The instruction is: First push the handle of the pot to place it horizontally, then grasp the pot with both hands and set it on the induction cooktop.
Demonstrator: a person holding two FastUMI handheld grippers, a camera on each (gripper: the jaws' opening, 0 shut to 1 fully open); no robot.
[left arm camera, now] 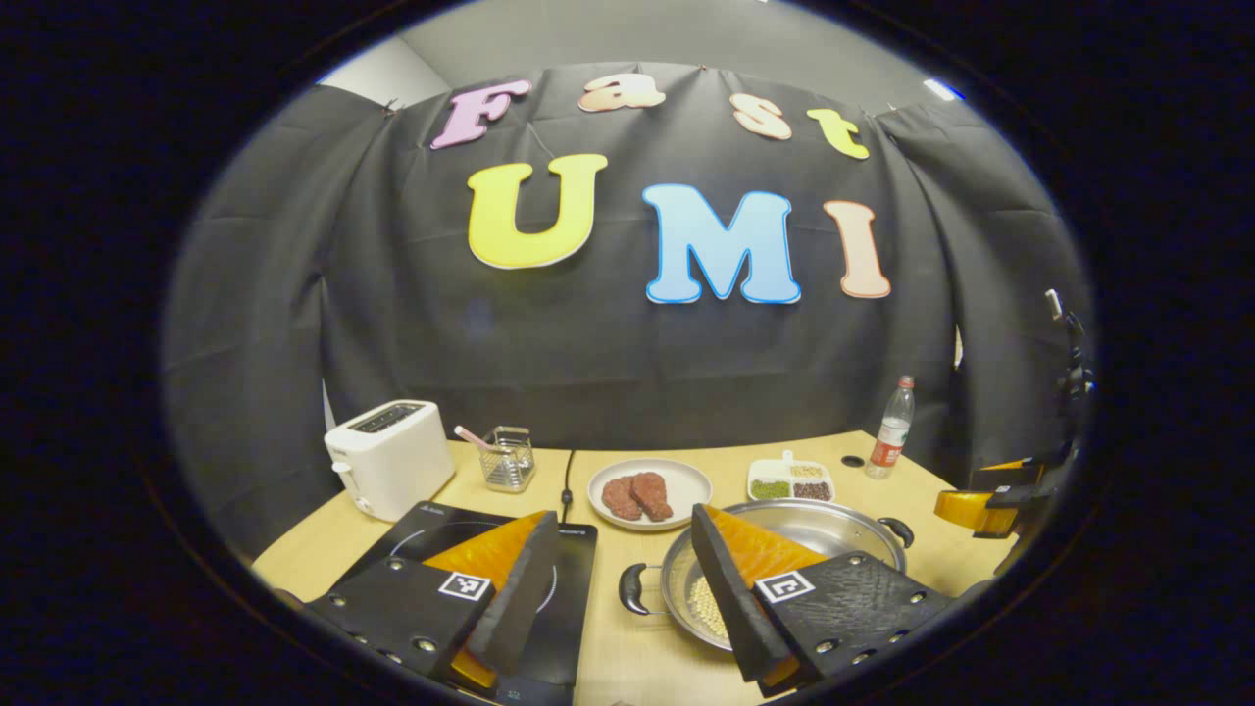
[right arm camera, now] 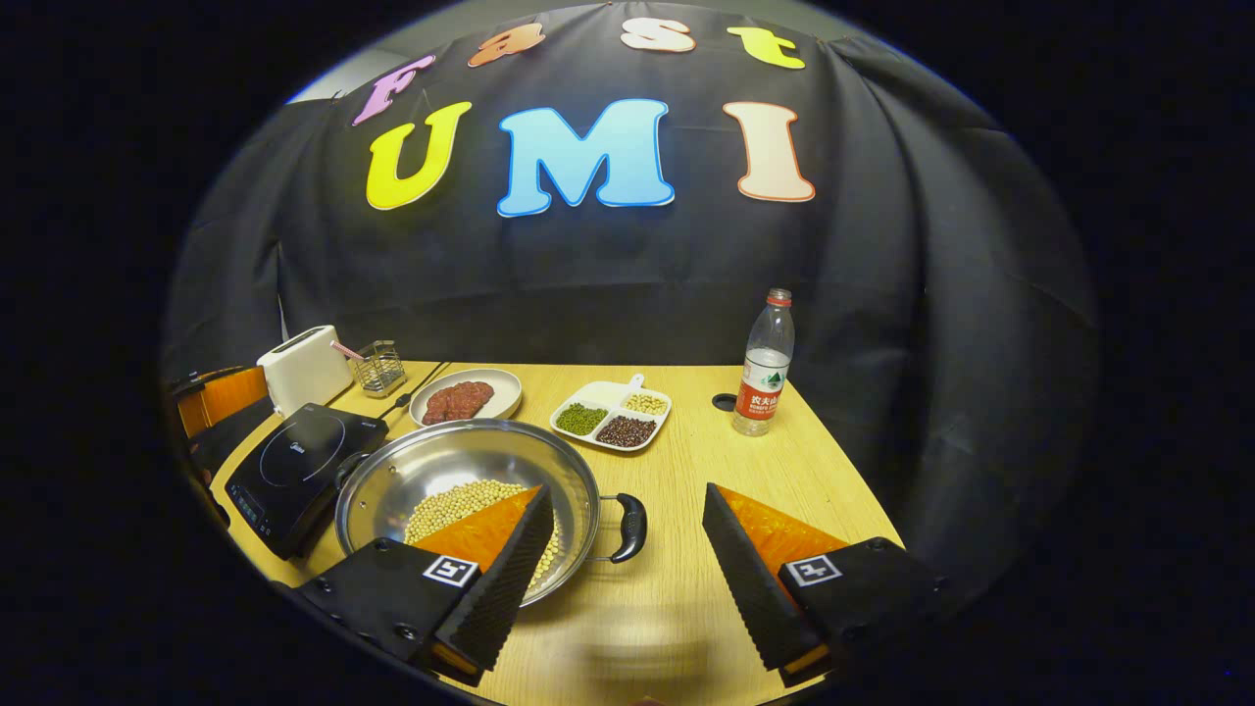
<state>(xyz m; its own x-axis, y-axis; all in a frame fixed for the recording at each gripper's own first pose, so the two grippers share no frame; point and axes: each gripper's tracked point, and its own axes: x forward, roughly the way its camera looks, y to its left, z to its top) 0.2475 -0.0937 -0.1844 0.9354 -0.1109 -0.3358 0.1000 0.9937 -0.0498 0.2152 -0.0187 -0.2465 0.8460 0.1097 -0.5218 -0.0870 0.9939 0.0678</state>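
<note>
The pot (right arm camera: 469,505) is sitting on the bench (right arm camera: 686,471), just to the right of the induction cooktop (right arm camera: 294,466) and touching or nearly touching its edge. It is a wide, shallow steel pan with a heap of pale beans (right arm camera: 453,505) lying loose in the bottom. I am judging it stiff, fairly heavy for its size, and slick on the polished wall, so the two loop handles are the places to take it. Tilt it and those beans are going to slide.

The right gripper (right arm camera: 623,564) is hovering low with its jaws spread wide, and the right handle (right arm camera: 627,527) is lying in the gap between them, not yet touched. The left gripper (left arm camera: 618,588) is likewise gaping open, the left handle (left arm camera: 634,588) showing between its fingers, nothing gripped.

The right gripper view is giving the full bowl and the beans plainly, plus the cooktop's ring. The left gripper view is showing the cooktop's near edge under its own finger, the cord (left arm camera: 568,480) running back, and the right gripper far off at the right rim.
</note>
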